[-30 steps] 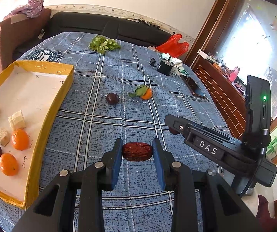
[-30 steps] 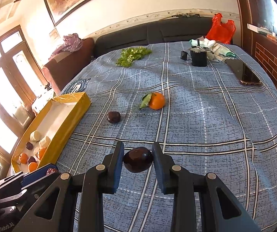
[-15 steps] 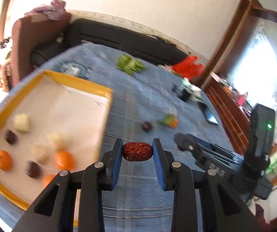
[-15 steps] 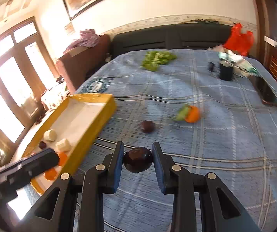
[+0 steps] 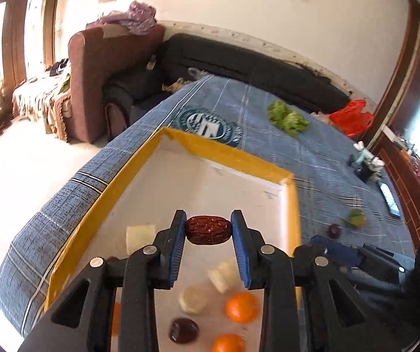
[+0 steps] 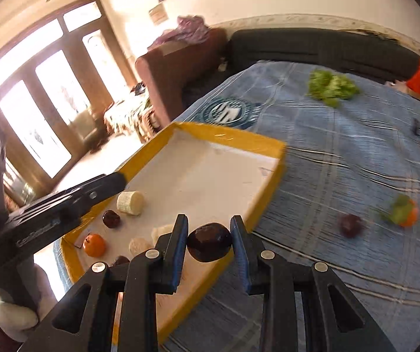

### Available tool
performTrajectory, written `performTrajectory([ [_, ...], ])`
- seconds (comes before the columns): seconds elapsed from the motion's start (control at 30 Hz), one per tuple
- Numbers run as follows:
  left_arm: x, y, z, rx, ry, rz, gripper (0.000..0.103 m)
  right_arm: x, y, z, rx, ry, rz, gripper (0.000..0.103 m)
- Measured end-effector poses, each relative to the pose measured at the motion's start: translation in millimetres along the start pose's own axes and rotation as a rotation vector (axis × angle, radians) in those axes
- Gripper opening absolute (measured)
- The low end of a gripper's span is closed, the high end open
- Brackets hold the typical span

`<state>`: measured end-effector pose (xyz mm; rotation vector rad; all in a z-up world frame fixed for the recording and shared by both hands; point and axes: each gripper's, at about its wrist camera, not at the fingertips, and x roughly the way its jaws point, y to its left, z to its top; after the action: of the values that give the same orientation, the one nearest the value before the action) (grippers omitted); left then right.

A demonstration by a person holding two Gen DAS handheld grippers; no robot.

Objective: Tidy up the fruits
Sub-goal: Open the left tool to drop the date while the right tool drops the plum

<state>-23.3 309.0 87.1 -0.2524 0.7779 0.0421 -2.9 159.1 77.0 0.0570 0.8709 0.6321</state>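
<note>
My left gripper is shut on a wrinkled red date and hangs over the yellow-rimmed tray. My right gripper is shut on a dark plum above the tray's near right rim. The tray holds oranges, pale banana pieces and dark fruits. On the blue cloth to the right lie a loose dark plum and a leafy orange.
Green lettuce lies far back on the blue checked cloth. A red bag, a phone and small items sit at the far right. A brown armchair and black sofa stand behind.
Both grippers swung left from the open cloth to the tray, each keeping its fruit. The tray now fills the near view; the loose plum and orange slid off to the right.
</note>
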Motion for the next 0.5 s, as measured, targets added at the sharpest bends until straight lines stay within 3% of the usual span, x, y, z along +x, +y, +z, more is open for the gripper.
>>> performTrajectory([
  [0.17,31,15,1,-0.023,0.082,0.039,0.030,40,21,5,-0.066,0.070,-0.006,0.034],
  [0.37,38,21,-1,-0.051,0.110,0.036,0.030,66,17,2,-0.086,0.104,-0.044,0.034],
  [0.5,41,23,-1,-0.067,0.122,0.048,0.046,71,13,2,-0.077,0.104,-0.055,0.034],
])
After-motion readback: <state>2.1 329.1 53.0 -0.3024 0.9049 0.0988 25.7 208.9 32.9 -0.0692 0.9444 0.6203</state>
